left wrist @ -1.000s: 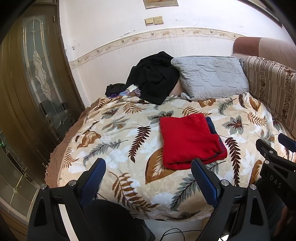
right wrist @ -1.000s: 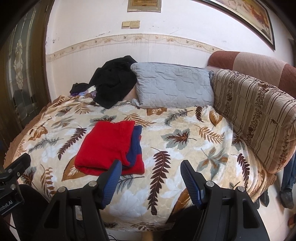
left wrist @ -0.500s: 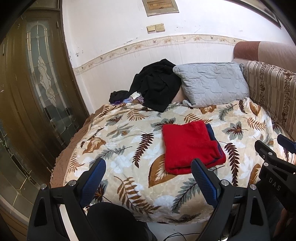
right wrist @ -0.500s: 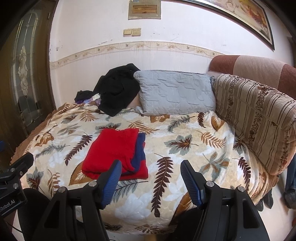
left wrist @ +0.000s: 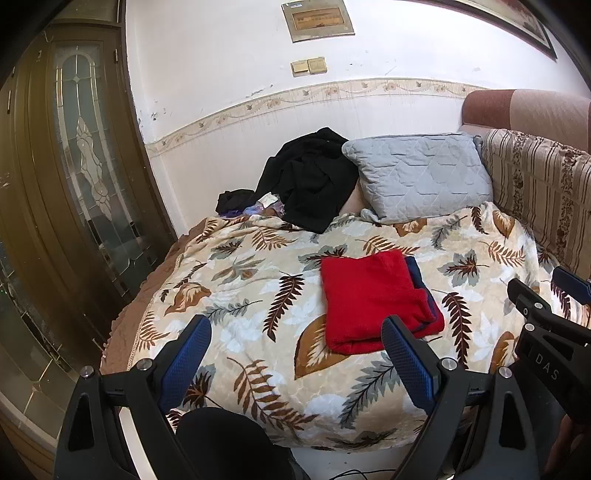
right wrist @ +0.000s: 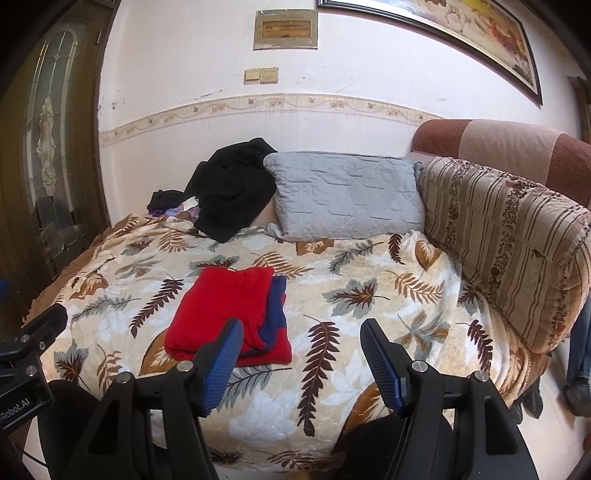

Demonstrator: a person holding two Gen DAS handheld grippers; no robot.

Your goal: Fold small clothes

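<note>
Left tool (left wrist: 295, 354): wide open, holds nothing.
Right tool (right wrist: 301, 354): wide open, holds nothing.
Red cloth (left wrist: 373, 299): folded on the bed (left wrist: 258, 280), just ahead of both tools.

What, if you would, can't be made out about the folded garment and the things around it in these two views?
- Red garment: in both views a blue gripper finger covers its near edge, and its folds hide all but a strip of the navy part.
- Black clothing: bunched, so its type is unclear; the small items beside it are too small to identify.
- Grey pillow: it hides whatever lies behind it.
- Framed picture: cut off by the image edge in both views.
</note>
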